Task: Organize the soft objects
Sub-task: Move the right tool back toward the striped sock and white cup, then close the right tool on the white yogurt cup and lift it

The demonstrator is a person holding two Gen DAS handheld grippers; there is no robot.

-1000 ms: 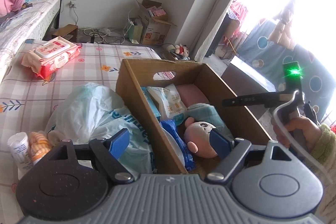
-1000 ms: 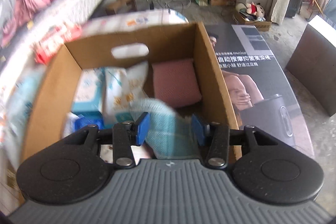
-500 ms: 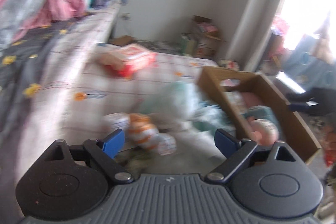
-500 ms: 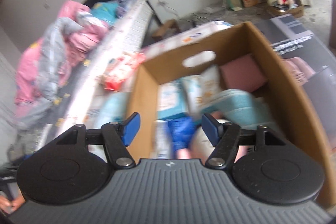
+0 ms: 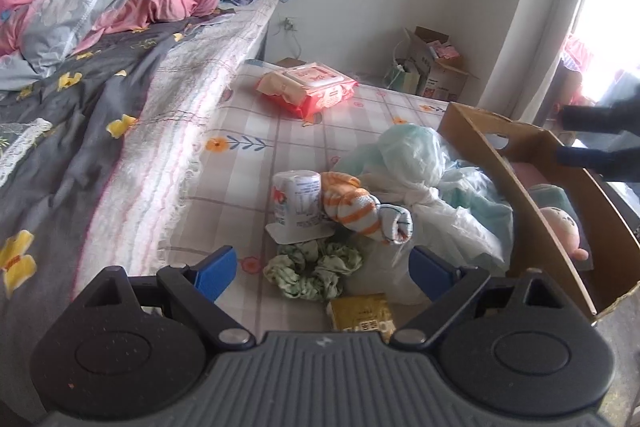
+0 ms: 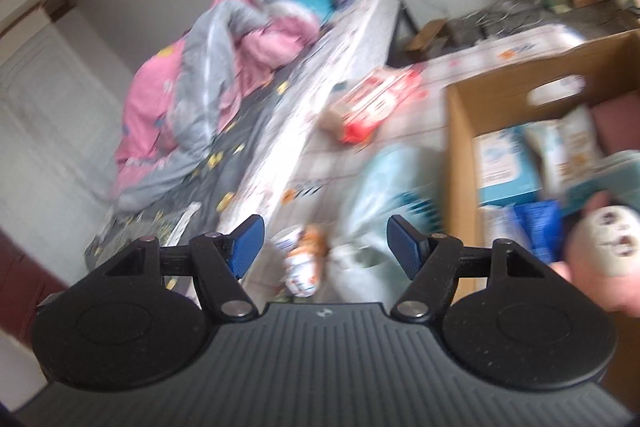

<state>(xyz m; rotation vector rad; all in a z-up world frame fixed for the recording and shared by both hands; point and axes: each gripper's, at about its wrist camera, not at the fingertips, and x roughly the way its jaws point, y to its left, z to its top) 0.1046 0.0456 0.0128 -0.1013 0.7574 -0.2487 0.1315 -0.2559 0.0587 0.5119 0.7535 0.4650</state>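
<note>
1. Where the checked floor mat (image 5: 240, 187) meets the bed (image 5: 132, 131), the bed's fringed cover hangs down along the mat's left edge; bare mat lies open between that edge and the cluster of soft things.
2. Cardboard box (image 5: 492, 163): stands on the mat's right side, top open, a hand slot cut in its far wall.
3. Left gripper (image 5: 322, 269): jaws spread wide with nothing between the pads, poised over the mat just short of the green scrunchie (image 5: 312, 273).
4. Right gripper (image 6: 324, 243): jaws have just been opening and stand apart with nothing between them; the view is blurred.
5. Green scrunchie: pale green, ruffled, lying flat on the mat near the left gripper's pads.
6. Orange-striped sock (image 5: 352, 207): rolled, white and orange, lying against a second checked roll (image 5: 396, 227) and touching a small white bottle (image 5: 298, 201).
7. Plastic bag (image 5: 416, 163): crumpled, translucent white-green, heaped against the box's outer wall.
8. Yellow packet (image 5: 362, 315): flat, partly hidden behind the gripper body.
9. Wet-wipes pack (image 5: 308, 89): red and white, well apart from the cluster, at the mat's far end.
10. Box contents: pink plush toy (image 5: 560, 231) with a pale face, a teal folded cloth (image 5: 548, 193), blue packets (image 6: 536, 223), tissue packs (image 6: 504, 163).
</note>
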